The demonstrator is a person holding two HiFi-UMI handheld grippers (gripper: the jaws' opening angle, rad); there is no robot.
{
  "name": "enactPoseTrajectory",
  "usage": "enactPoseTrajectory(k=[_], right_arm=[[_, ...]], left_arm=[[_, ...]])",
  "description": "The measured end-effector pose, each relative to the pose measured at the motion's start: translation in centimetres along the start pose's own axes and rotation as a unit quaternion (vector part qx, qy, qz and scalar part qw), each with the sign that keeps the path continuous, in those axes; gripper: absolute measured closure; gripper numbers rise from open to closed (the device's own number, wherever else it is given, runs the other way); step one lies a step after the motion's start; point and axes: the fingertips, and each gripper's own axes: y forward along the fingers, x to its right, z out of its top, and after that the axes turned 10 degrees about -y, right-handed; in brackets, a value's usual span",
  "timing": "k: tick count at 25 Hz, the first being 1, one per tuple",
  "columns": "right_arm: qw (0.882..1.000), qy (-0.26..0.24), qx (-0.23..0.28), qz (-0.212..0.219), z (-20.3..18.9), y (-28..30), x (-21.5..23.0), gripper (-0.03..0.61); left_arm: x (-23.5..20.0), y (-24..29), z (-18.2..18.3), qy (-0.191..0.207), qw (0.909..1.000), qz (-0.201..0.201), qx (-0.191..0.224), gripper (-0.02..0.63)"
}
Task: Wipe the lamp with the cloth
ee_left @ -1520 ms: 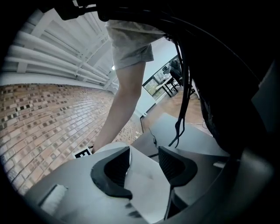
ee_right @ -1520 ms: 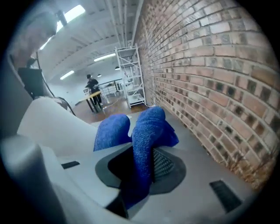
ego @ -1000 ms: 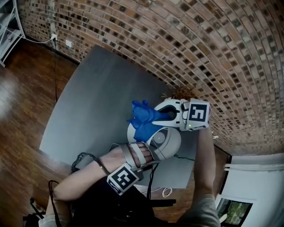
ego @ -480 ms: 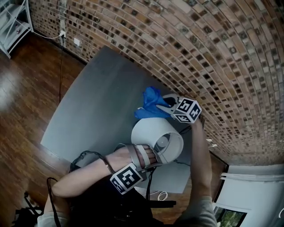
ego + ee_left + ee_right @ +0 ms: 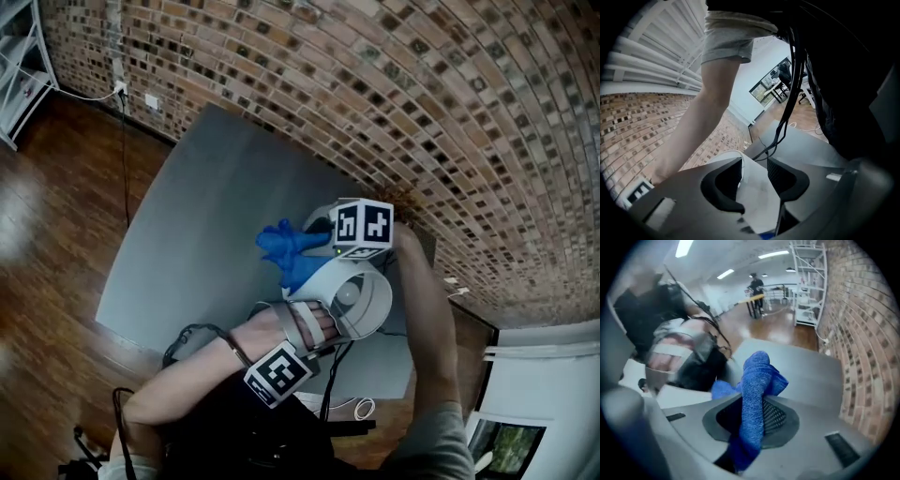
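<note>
A white lamp shade (image 5: 361, 302) stands on the grey table (image 5: 206, 216), seen from above with its open top facing me. My left gripper (image 5: 326, 330) holds the shade's near rim; in the left gripper view the white shade (image 5: 757, 194) sits between the dark pads (image 5: 723, 185), which press on it. My right gripper (image 5: 311, 244) is at the shade's far left side, pointing steeply down and shut on a bunched blue cloth (image 5: 286, 249). In the right gripper view the blue cloth (image 5: 754, 397) stands up from between the jaws of my right gripper (image 5: 752, 417).
A brick wall (image 5: 450, 122) runs close behind the lamp. Black cables (image 5: 187, 337) hang at the table's near edge, and a white cord (image 5: 356, 408) lies near it. The wooden floor (image 5: 47, 216) lies to the left. A brown dried tuft (image 5: 405, 197) sits by the wall.
My right gripper has come down with the cloth from behind the shade to its far left side and tipped steeply downward. The left gripper has kept its hold on the rim.
</note>
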Motion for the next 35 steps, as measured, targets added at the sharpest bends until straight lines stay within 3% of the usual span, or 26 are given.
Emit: enactPoseTrajectory(k=[2,4,5,7,8,10,12,14,15,16,17,21,23,25,26,27,29,30,32,33,35], right_arm=[[0.994,0.042,-0.079,-0.060,-4.8,1.7,3.9,0.489],[0.978,0.081,-0.143,-0.132,-9.5,0.6,6.5,0.488],[0.967,0.105,-0.151,-0.179,-11.3,-1.3,7.4,0.488],[0.935,0.170,-0.103,-0.293,-13.2,-6.9,8.5,0.488],[0.910,0.205,-0.057,-0.355,-13.5,-10.4,8.2,0.488],[0.838,0.271,0.048,-0.470,-13.6,-17.5,5.3,0.488],[0.746,0.327,0.164,-0.556,-13.7,-23.4,0.0,0.488],[0.652,0.368,0.271,-0.605,-13.9,-25.8,-6.1,0.488],[0.613,0.386,0.307,-0.617,-14.2,-25.4,-8.9,0.488],[0.586,0.406,0.325,-0.621,-14.6,-23.9,-11.3,0.488],[0.573,0.425,0.328,-0.619,-15.0,-21.7,-13.2,0.489],[0.559,0.486,0.306,-0.598,-14.8,-11.5,-15.8,0.489],[0.543,0.474,0.297,-0.626,-14.8,-11.7,-15.9,0.489],[0.538,0.418,0.288,-0.673,-14.8,-15.2,-15.5,0.489],[0.545,0.383,0.291,-0.687,-14.4,-16.8,-14.7,0.489],[0.559,0.354,0.306,-0.684,-13.6,-17.6,-13.6,0.489],[0.588,0.338,0.366,-0.638,-12.3,-16.9,-11.3,0.489],[0.586,0.354,0.404,-0.607,-12.5,-15.8,-10.6,0.488],[0.551,0.422,0.450,-0.563,-15.2,-12.7,-10.7,0.488],[0.536,0.463,0.444,-0.549,-17.1,-10.3,-11.0,0.489],[0.524,0.536,0.413,-0.518,-20.4,-4.6,-11.5,0.489]], left_arm=[[0.1,0.0,-0.3,-0.003,1.0000,0.004,-0.003,0.436],[-0.7,-0.2,-0.6,-0.023,0.9996,0.014,-0.005,0.437],[-1.6,-0.4,-0.8,-0.039,0.9990,0.023,-0.004,0.437],[-3.5,-1.0,-2.0,-0.071,0.9967,0.040,-0.006,0.439],[-4.5,-1.3,-3.0,-0.087,0.9952,0.044,-0.008,0.439],[-6.7,-1.6,-4.7,-0.132,0.9903,0.045,-0.002,0.440],[-9.2,-1.3,-5.5,-0.183,0.9822,0.039,0.010,0.448],[-11.5,-0.7,-6.0,-0.219,0.9753,0.027,0.010,0.457],[-12.5,-0.3,-6.3,-0.228,0.9735,0.022,0.002,0.460],[-13.3,0.2,-6.5,-0.229,0.9731,0.021,-0.009,0.480],[-13.9,0.7,-6.6,-0.227,0.9735,0.023,-0.019,0.480],[-13.8,1.1,-5.9,-0.214,0.9769,0.001,-0.007,0.480],[-13.1,1.0,-5.5,-0.198,0.9801,-0.006,-0.005,0.480],[-12.1,1.1,-4.9,-0.194,0.9810,-0.008,0.003,0.482],[-11.6,1.0,-4.7,-0.194,0.9810,-0.008,0.006,0.482],[-11.4,0.8,-4.8,-0.195,0.9808,-0.007,0.006,0.482],[-11.4,0.4,-5.1,-0.199,0.9799,-0.001,0.002,0.483],[-11.4,0.5,-5.2,-0.200,0.9799,0.001,-0.002,0.488],[-11.3,0.8,-5.1,-0.197,0.9803,0.004,-0.007,0.488],[-11.3,1.0,-5.0,-0.197,0.9804,0.006,-0.010,0.488],[-11.6,1.2,-5.0,-0.197,0.9801,0.014,-0.016,0.488]])
